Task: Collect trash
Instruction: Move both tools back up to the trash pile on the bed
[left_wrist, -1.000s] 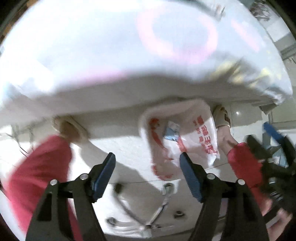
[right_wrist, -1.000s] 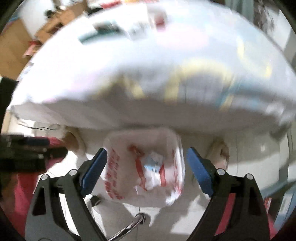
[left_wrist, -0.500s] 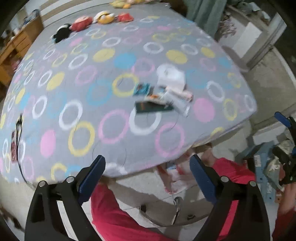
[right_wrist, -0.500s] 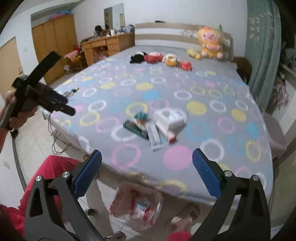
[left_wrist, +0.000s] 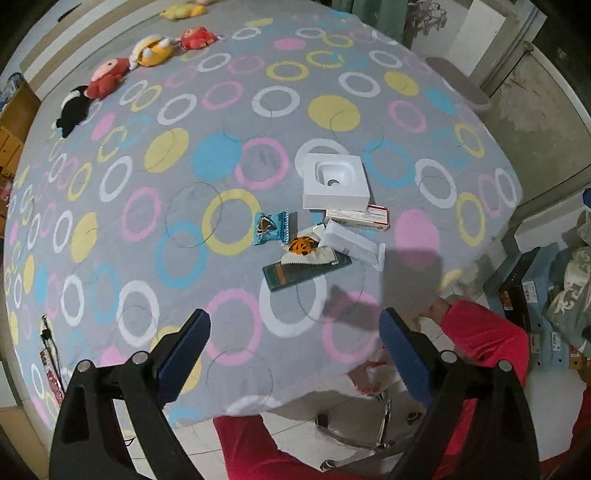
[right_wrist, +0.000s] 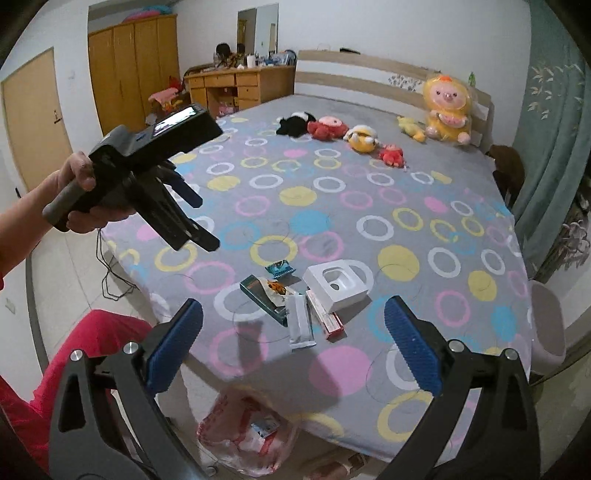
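A small heap of trash lies near the foot of the bed (left_wrist: 229, 155): a white square box (left_wrist: 336, 181), a red-and-white carton (left_wrist: 358, 218), a long white packet (left_wrist: 352, 243), a blue wrapper (left_wrist: 271, 227), an orange wrapper (left_wrist: 303, 247) and a flat dark green box (left_wrist: 306, 271). My left gripper (left_wrist: 293, 321) hangs open high above them, holding nothing. My right gripper (right_wrist: 293, 308) is also open and holds nothing, with the heap (right_wrist: 301, 326) beyond its tips. A red-printed plastic bag (right_wrist: 247, 432) with some trash in it sits on the floor under the bed's edge. A hand holds the left gripper (right_wrist: 201, 219) at the left in the right wrist view.
Several plush toys (right_wrist: 364, 138) lie near the headboard. A wardrobe (right_wrist: 135, 74) and a desk (right_wrist: 240, 86) stand behind. Curtains (right_wrist: 550, 147) and a stool (right_wrist: 546, 321) flank the bed's right side. Red trouser legs (left_wrist: 480, 339) and a chair base (left_wrist: 384, 417) are below.
Both grippers rose from the bag under the bed's edge to well above the bed. Their jaws widened. The trash heap came into view.
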